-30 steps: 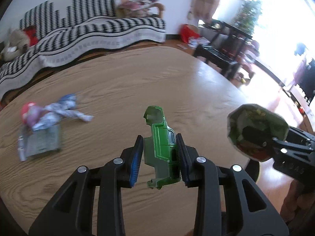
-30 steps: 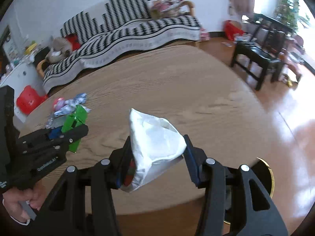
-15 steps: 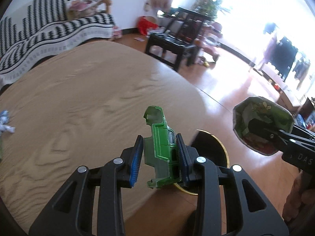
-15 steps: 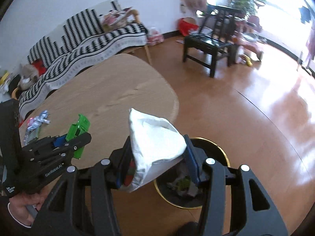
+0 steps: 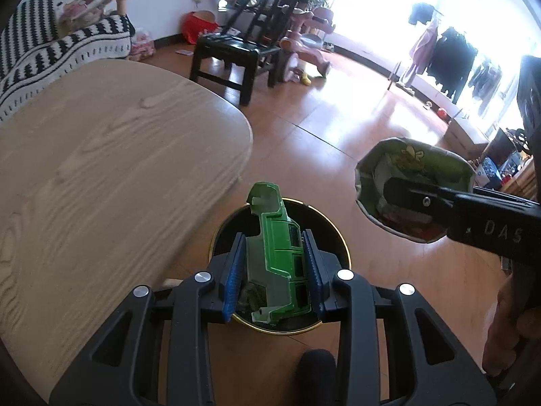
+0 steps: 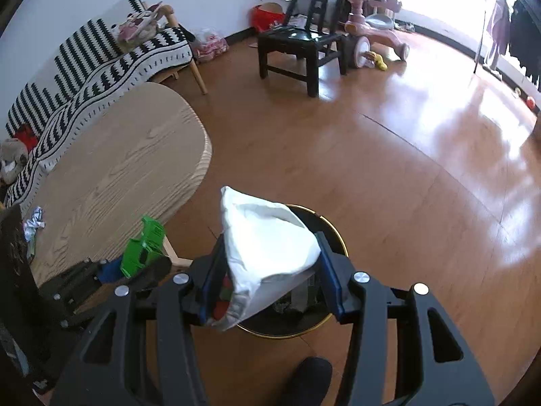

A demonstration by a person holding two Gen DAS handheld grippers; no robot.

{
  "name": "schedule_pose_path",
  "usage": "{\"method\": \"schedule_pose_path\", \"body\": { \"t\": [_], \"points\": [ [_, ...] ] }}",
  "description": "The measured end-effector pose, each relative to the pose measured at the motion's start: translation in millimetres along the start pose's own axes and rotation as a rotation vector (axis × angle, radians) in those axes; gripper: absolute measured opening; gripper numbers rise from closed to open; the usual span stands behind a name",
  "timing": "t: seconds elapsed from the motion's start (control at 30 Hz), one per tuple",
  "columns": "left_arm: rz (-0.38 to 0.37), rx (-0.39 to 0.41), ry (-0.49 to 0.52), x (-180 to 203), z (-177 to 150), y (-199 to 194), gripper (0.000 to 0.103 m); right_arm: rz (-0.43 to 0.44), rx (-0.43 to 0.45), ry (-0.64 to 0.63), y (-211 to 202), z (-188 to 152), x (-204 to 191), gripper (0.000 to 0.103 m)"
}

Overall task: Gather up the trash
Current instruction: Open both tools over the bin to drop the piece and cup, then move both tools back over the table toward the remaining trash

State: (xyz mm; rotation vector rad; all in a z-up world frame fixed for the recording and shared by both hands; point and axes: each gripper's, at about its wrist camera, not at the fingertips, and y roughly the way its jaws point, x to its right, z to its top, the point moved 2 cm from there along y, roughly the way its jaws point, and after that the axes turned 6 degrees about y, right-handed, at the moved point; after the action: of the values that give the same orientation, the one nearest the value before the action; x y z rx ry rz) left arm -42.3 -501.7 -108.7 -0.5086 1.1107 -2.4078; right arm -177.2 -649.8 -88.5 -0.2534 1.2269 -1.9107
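My left gripper (image 5: 274, 275) is shut on a broken green plastic toy car body (image 5: 275, 257), held over a round black trash bin with a gold rim (image 5: 338, 237) on the floor. My right gripper (image 6: 270, 275) is shut on a white snack bag (image 6: 267, 247) with a green and red printed inside (image 5: 414, 189), also above the bin (image 6: 333, 230). Trash lies inside the bin. In the right wrist view the left gripper and green toy (image 6: 143, 248) show at the lower left. A crumpled wrapper (image 6: 33, 223) lies on the wooden table (image 6: 118, 172).
The oval wooden table (image 5: 101, 155) ends just left of the bin. A black chair (image 5: 243, 50), a pink tricycle (image 5: 304, 40) and a striped sofa (image 6: 94, 64) stand further off on the wooden floor. A dark shoe toe (image 6: 311, 379) is near the bin.
Both grippers swung right off the table with their loads and now hang over the trash bin. The table and its wrappers slid to the left of both views.
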Motion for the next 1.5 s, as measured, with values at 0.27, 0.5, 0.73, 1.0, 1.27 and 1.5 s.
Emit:
{"method": "schedule_pose_path", "body": {
  "t": [0.27, 0.5, 0.73, 1.0, 1.27, 1.5],
  "points": [
    [-0.012, -0.013, -0.005, 6, -1, 10, 0.033, -0.007, -0.012, 0.007, 4, 4, 2, 0.05],
    [-0.029, -0.02, 0.007, 14, -2, 15, 0.033, -0.01, -0.011, 0.017, 8, 8, 3, 0.05],
    [-0.045, 0.003, 0.03, 21, 0, 15, 0.074, -0.022, 0.033, 0.04, 2, 13, 8, 0.082],
    [-0.027, 0.002, 0.031, 16, 2, 12, 0.079, -0.023, 0.036, 0.05, 1, 16, 10, 0.082],
    [0.062, 0.063, 0.008, -23, -1, -39, 0.091, 0.022, 0.066, -0.017, -8, 24, -39, 0.087],
    [0.192, 0.101, -0.065, -101, -20, -105, 0.092, 0.126, 0.059, -0.123, -5, 22, -137, 0.089]
  ]
}}
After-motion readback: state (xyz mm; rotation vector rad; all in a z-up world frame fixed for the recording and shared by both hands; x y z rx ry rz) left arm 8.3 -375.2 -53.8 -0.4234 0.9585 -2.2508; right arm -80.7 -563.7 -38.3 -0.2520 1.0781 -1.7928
